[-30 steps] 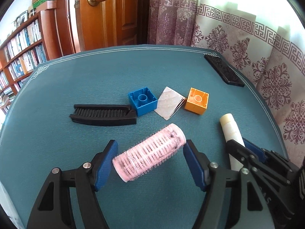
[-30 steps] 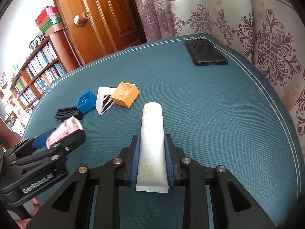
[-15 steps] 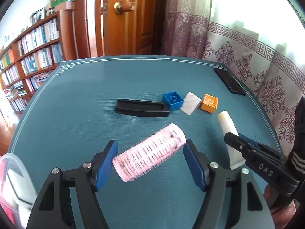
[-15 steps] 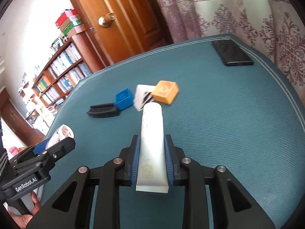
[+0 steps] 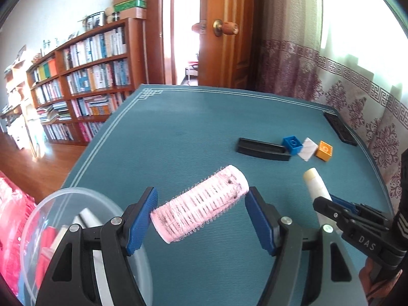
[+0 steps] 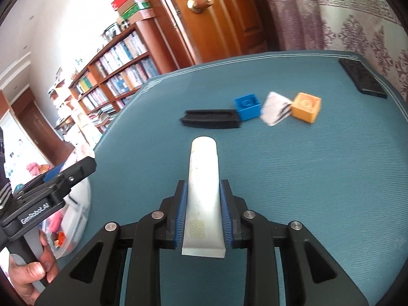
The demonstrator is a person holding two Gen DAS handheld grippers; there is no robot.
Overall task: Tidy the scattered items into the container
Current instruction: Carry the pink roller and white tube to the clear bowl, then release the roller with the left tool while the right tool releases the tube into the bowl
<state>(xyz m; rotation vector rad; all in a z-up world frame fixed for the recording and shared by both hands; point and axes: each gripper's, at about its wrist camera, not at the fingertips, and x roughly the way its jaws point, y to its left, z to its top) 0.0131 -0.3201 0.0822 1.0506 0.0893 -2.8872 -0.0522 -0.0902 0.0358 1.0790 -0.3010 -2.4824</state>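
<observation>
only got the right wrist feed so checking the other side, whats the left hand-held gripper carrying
observer: A pink hair roller, clamped end to end between the pads of the left hand-held gripper.
operator: is the container near it
observer: Yes. The clear container shows its rim at the lower left of the left wrist view, just beside the gripper's left finger.
operator: roller over it yet
observer: Not yet. The roller hangs over the teal table, to the right of that rim.
</observation>
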